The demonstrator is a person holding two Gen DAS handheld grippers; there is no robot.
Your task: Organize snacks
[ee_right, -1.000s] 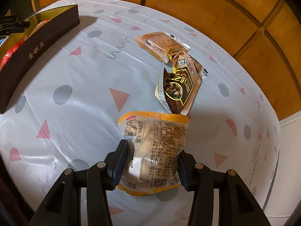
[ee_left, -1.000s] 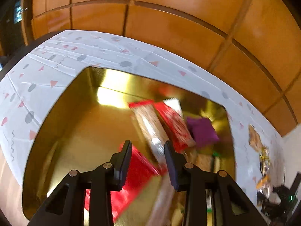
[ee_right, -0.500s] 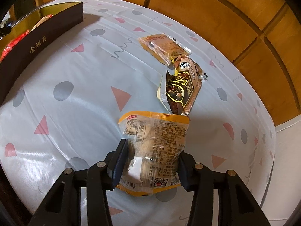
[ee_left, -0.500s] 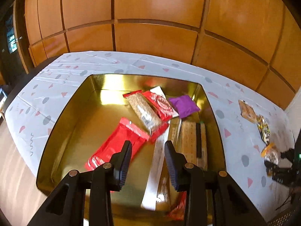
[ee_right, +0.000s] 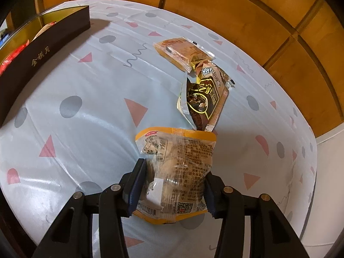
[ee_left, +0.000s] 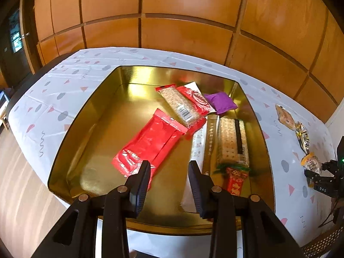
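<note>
Left wrist view: the left gripper [ee_left: 168, 175] hangs above the near edge of a gold tin [ee_left: 64, 142], its jaws apart with nothing between them. Inside the tin lie a red wrapper [ee_left: 150, 142], a seed bar [ee_left: 179, 105], a purple pouch [ee_left: 220, 103], a cracker pack [ee_left: 233, 137] and a small red packet [ee_left: 235, 180]. The tin sits on a patterned cloth [ee_left: 53, 99].

Right wrist view: the right gripper [ee_right: 174, 185] is clamped on a clear yellow-edged pack [ee_right: 178, 167], both pads pressing its sides just over the cloth [ee_right: 86, 107]. Beyond it lie a dark pack [ee_right: 204, 101] and an orange pack [ee_right: 180, 51], touching each other. The tin's dark outer wall [ee_right: 43, 53] stands at far left.
</note>
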